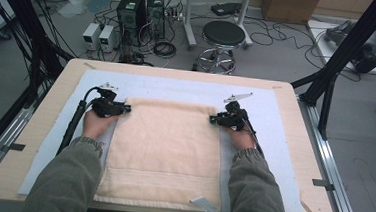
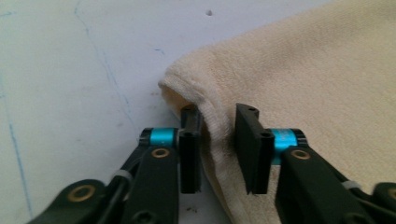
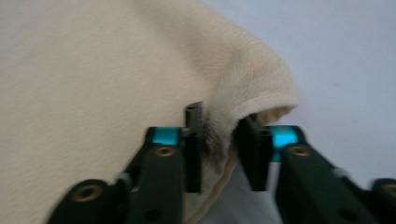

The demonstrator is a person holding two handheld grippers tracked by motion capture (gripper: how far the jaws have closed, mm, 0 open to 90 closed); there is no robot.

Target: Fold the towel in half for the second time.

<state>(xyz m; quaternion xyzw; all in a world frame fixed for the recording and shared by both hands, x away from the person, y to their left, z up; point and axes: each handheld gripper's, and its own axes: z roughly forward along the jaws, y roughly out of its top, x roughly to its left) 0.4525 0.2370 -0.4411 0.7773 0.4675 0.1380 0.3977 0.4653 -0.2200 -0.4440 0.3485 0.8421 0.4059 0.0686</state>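
Left gripper (image 2: 218, 149) and right gripper (image 3: 219, 149) pinch the cream terry towel's (image 1: 165, 144) far corners; both should lift evenly, keeping the edge taut.

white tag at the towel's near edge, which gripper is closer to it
Right. The right gripper is at the towel's far right corner, on the white tag's side; the left gripper is at the far left corner.
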